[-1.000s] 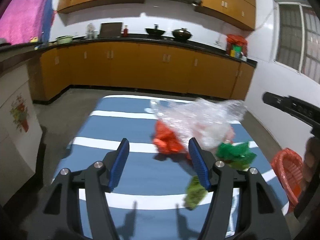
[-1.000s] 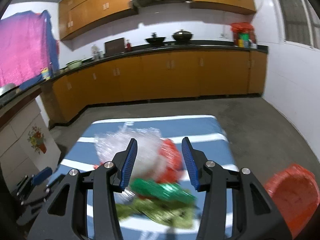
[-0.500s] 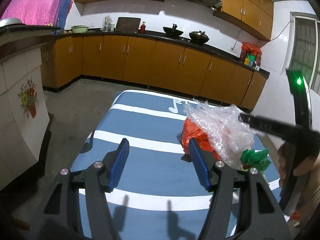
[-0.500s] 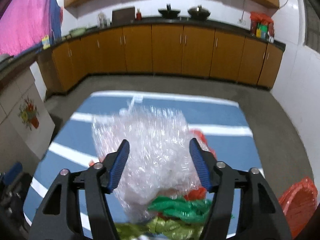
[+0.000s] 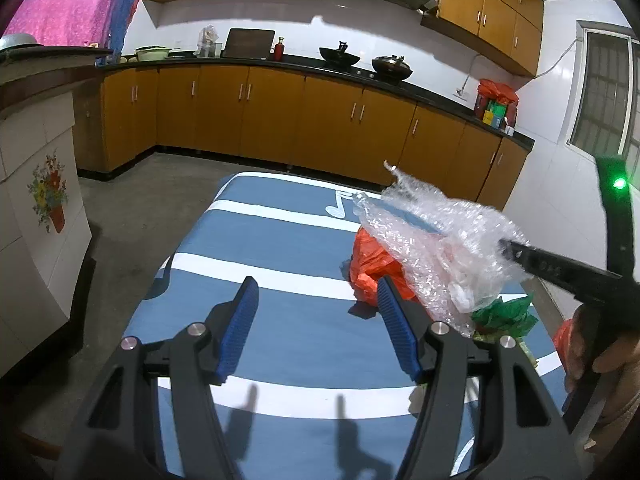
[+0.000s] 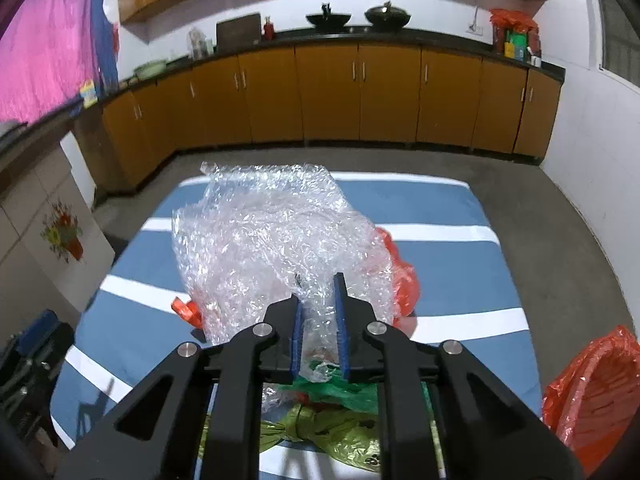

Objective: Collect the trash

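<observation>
My right gripper [image 6: 318,300] is shut on a sheet of clear bubble wrap [image 6: 272,240] and holds it up over the blue striped table [image 6: 460,272]. In the left wrist view the bubble wrap [image 5: 432,248] hangs from the right gripper's fingers [image 5: 516,254]. Under it lie a red plastic bag [image 5: 370,268], a green bag [image 5: 504,314] and an olive-green wrapper [image 6: 320,432]. My left gripper [image 5: 316,312] is open and empty, above the table to the left of the trash pile.
A red basket lined with a red bag [image 6: 596,392] stands off the table's right side. Wooden kitchen cabinets [image 5: 280,116] run along the back wall. A white cabinet with a flower decal [image 5: 40,216] is at left.
My right gripper has closed on the bubble wrap and lifted it off the pile. My left gripper has drawn back a little to the left and stays open.
</observation>
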A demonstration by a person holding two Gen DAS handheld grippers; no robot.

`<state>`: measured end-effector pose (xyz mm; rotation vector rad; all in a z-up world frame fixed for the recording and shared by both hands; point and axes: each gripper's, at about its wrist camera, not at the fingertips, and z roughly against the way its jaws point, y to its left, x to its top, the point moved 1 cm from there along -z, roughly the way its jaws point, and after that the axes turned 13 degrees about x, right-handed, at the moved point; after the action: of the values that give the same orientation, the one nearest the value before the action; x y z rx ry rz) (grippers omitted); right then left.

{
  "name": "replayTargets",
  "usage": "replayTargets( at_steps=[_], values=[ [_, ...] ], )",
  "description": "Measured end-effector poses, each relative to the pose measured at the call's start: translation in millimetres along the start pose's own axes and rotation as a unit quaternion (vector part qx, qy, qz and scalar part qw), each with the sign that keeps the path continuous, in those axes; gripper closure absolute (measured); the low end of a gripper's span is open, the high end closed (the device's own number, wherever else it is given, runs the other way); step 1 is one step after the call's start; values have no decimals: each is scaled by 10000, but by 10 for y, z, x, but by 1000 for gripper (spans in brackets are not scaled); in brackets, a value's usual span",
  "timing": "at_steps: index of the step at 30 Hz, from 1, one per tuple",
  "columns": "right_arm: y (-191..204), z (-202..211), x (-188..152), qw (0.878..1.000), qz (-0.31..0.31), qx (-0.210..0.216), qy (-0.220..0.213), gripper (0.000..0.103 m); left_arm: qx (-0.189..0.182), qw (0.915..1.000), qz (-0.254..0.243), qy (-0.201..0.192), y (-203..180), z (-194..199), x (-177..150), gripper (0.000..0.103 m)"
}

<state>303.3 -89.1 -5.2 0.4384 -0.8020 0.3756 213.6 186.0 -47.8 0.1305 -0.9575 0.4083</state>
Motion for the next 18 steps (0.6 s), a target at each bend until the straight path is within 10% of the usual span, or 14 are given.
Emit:
replayTargets(
  at_steps=[18],
  values=[
    [-524,735,-124,9926,-529,-601,-911,89,-541,9978,-378,71,-598,-77,54,42]
  ],
)
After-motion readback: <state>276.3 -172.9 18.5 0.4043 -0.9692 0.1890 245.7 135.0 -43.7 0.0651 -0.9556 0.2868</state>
